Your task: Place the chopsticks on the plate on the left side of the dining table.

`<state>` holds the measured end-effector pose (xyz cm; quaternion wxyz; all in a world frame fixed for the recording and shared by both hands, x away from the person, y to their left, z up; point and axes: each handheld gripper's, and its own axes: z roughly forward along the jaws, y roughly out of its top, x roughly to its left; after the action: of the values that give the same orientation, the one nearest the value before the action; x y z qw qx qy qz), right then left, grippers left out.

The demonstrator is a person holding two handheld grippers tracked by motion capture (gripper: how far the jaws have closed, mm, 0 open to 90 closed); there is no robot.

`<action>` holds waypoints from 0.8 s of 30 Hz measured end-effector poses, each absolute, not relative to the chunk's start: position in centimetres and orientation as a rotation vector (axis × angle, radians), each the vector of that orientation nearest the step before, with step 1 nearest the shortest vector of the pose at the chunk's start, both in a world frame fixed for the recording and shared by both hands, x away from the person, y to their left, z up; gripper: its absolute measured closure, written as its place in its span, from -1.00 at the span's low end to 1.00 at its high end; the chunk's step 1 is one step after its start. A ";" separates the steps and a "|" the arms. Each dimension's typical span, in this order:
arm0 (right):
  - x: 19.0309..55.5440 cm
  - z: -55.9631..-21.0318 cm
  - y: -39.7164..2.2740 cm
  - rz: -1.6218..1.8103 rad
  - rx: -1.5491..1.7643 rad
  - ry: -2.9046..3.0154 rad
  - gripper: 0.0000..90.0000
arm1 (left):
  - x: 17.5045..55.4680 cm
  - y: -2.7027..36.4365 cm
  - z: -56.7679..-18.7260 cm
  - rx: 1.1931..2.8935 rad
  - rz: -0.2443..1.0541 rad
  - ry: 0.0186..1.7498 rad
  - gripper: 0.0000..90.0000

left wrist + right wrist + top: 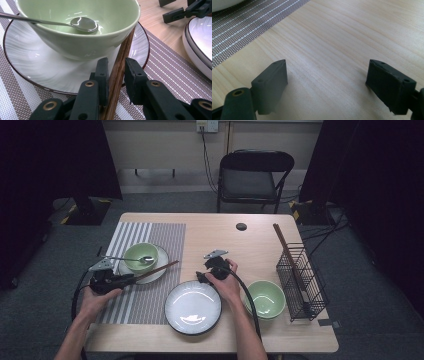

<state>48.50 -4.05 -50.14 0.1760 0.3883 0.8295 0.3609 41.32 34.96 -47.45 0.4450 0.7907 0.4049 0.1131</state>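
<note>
Left gripper (116, 75) clasps a wooden chopstick (119, 72) leaning toward one o'clock against the green bowl (75, 40); right gripper (325, 85) gapes wide above the table (342, 37).

Bare tabletop (342, 37) before right hand-held gripper (327, 82)

Table count
Two green bowls (141, 255) (265, 298), two plates (159, 270) (193, 307), one spoon (131, 259) (inside a bowl), one rack (301, 282).
</note>
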 end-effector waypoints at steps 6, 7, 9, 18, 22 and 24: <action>48.5 -50.1 -4.0 1.022 1.102 2.348 -0.64 | 41.2 35.5 -47.5 1.961 0.285 1.010 0.60; 48.5 -50.1 -4.0 1.021 1.102 2.348 -0.64 | 41.2 35.6 -47.5 1.960 0.286 1.006 0.60; 48.5 -50.1 -4.0 1.021 1.102 2.348 -0.64 | 41.2 35.7 -47.4 1.962 0.290 1.006 0.60; 48.5 -50.1 -4.0 1.021 1.103 2.348 -0.64 | 41.2 36.3 -47.5 1.947 0.314 1.032 0.52; 48.5 -50.1 -4.0 1.021 1.103 2.347 -0.64 | 41.2 36.6 -47.5 1.944 0.328 1.037 0.49; 48.5 -50.1 -4.0 1.021 1.103 2.348 -0.64 | 41.2 36.5 -47.5 1.943 0.344 1.044 0.47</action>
<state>48.47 -4.04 -50.14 0.1762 0.3894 0.8290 0.3605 41.18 36.48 -47.49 0.4389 0.7821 0.4203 0.1383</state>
